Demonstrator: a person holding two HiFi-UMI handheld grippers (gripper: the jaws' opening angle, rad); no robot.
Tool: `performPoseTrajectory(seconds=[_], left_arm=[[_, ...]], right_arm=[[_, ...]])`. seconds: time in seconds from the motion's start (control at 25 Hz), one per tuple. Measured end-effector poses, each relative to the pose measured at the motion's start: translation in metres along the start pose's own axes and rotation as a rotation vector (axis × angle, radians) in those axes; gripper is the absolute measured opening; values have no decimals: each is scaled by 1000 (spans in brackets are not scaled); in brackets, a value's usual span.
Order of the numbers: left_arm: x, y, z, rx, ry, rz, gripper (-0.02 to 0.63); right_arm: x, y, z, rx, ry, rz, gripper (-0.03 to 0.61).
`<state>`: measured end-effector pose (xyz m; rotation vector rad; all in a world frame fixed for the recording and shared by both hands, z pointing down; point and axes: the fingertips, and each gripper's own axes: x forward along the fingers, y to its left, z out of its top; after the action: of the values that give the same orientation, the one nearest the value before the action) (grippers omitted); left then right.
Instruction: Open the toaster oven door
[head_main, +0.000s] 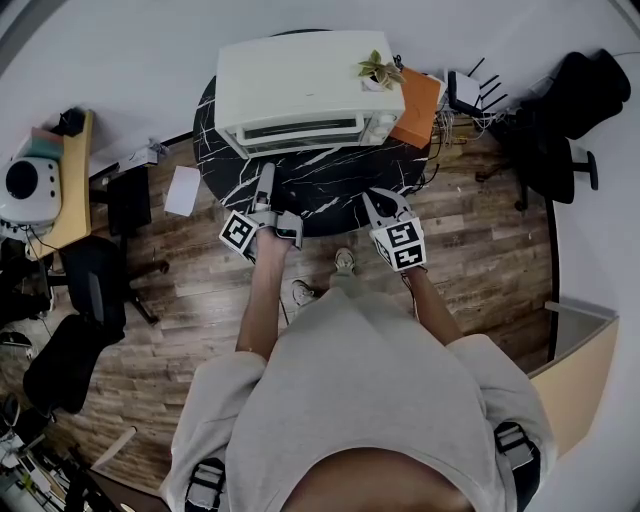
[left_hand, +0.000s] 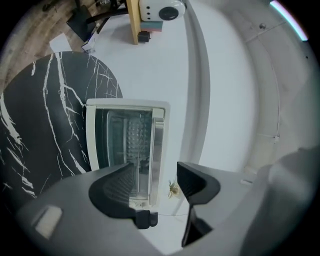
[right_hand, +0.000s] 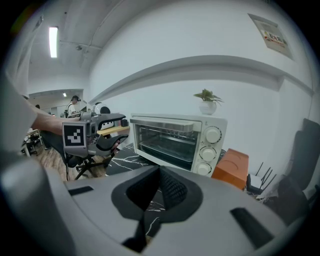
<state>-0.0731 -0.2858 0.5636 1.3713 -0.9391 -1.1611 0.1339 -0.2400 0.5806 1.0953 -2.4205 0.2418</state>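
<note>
A white toaster oven (head_main: 305, 90) stands at the back of a round black marble table (head_main: 330, 190), its glass door (right_hand: 165, 140) closed. The silver door handle (left_hand: 157, 150) runs along the door's top edge. My left gripper (head_main: 265, 180) hovers over the table just in front of the oven's left half. Its jaws are open with nothing between the pads, and the handle shows beyond the gap (left_hand: 155, 182). My right gripper (head_main: 385, 205) is held back near the table's front edge, its pads (right_hand: 160, 182) closed together and empty. The left gripper (right_hand: 107, 132) also appears at the left of the right gripper view.
A small potted plant (head_main: 380, 70) sits on the oven's right top, above three knobs (right_hand: 212, 135). An orange box (head_main: 418, 95) and a router (head_main: 465, 90) lie to the right. A black office chair (head_main: 560, 130) stands far right, a wooden desk (head_main: 70, 180) far left.
</note>
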Motion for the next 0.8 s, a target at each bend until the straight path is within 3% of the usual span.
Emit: performPoseTrajectory(seconds=[0.44,0.8], left_arm=[[19,4,-1,48,30,34,253],[46,5,8,40,11,37,253]], right_arm=[[-4,-2,-3,7,6,-7,12],[-5,-10,-7,8,20,-11,12]])
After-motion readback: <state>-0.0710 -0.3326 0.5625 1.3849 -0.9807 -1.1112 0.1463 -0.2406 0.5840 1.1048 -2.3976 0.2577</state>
